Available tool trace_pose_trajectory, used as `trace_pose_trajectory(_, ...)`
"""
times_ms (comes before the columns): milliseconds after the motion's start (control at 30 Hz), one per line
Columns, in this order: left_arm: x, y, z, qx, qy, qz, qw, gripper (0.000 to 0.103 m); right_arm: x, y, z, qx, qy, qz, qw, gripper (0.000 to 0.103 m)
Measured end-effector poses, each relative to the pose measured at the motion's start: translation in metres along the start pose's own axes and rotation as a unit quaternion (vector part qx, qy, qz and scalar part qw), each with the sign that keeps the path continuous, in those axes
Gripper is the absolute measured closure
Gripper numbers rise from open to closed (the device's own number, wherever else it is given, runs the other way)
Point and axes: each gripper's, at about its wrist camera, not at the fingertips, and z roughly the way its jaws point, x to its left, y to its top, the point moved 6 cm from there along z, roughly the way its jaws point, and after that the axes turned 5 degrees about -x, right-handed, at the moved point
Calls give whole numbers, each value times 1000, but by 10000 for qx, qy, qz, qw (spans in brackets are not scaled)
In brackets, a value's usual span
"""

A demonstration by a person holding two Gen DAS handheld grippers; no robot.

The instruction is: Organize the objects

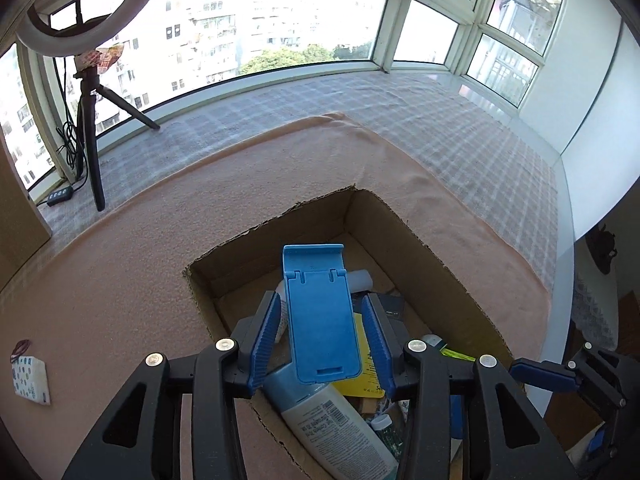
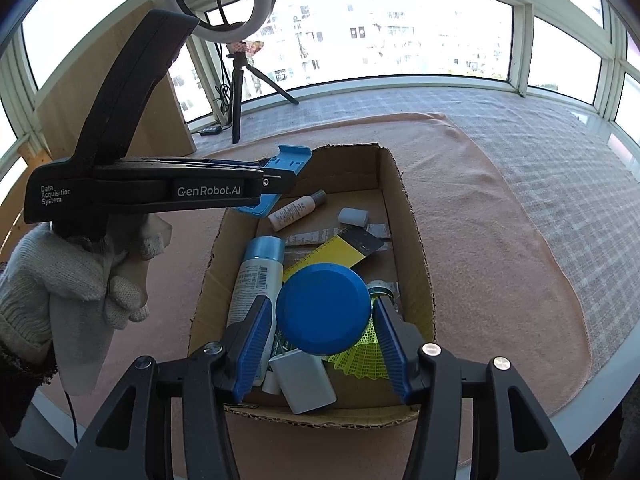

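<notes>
An open brown cardboard box [image 2: 404,216] sits on a peach-coloured fleece cloth [image 2: 500,248] spread over the worktop, with a grey checked cloth [image 2: 540,152] beyond it toward the windows.

In the left wrist view, the left gripper [image 1: 323,344] hangs over the box with its blue ribbed fingers [image 1: 264,340] spread. A flat blue plastic phone stand [image 1: 320,312] lies between them; a narrow gap shows on each side of it, so the pads do not appear to press on it. From the right wrist view the same stand juts past the left gripper's tip at about 11 o'clock, above the box's far left corner. A hand in a white knitted glove [image 2: 60,280] grips the handle at 9 o'clock.

The right gripper [image 2: 320,340] also has its fingers spread, on either side of a round blue plastic lid [image 2: 323,308] at the near end of the box. Whether the pads touch it is hard to tell; a small gap seems to show at each side.

Inside the box lie a white bottle with a light-blue cap [image 2: 256,276] along the left wall, a small pink bottle with a grey cap [image 2: 296,210] toward 12 o'clock, a small white cylinder [image 2: 353,217], a yellow ruler card [image 2: 328,258], a neon-yellow mesh piece [image 2: 360,356] and a grey rectangular block [image 2: 306,384] at 6 o'clock.

A ring light on a black tripod [image 2: 236,92] stands near the window at 11 o'clock.
</notes>
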Motion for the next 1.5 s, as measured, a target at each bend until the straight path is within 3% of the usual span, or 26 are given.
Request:
trace_pose_trajectory(67, 1, 1, 0, -49, 27, -58, 10000, 25, 4, -1, 0, 69, 46, -64, 9999, 31)
trace_pose_trajectory(500, 9, -5, -7, -8, 17, -89, 10000, 25, 13, -4, 0, 98, 35, -148, 9998, 31)
trace_pose_trajectory(767, 33, -10, -18, -30, 162, -242, 9996, 25, 21, -4, -3, 110, 76, -101, 9999, 31)
trace_pose_trajectory(1133, 131, -36, -48, -20, 847, -808, 9931, 25, 43, -4, -2, 91, 241, 29, 9997, 30)
trace_pose_trajectory(1500, 259, -75, -86, 80, 1583, -1496, 9760, 25, 85, -7, 14, 293, 436, -118, 9985, 30)
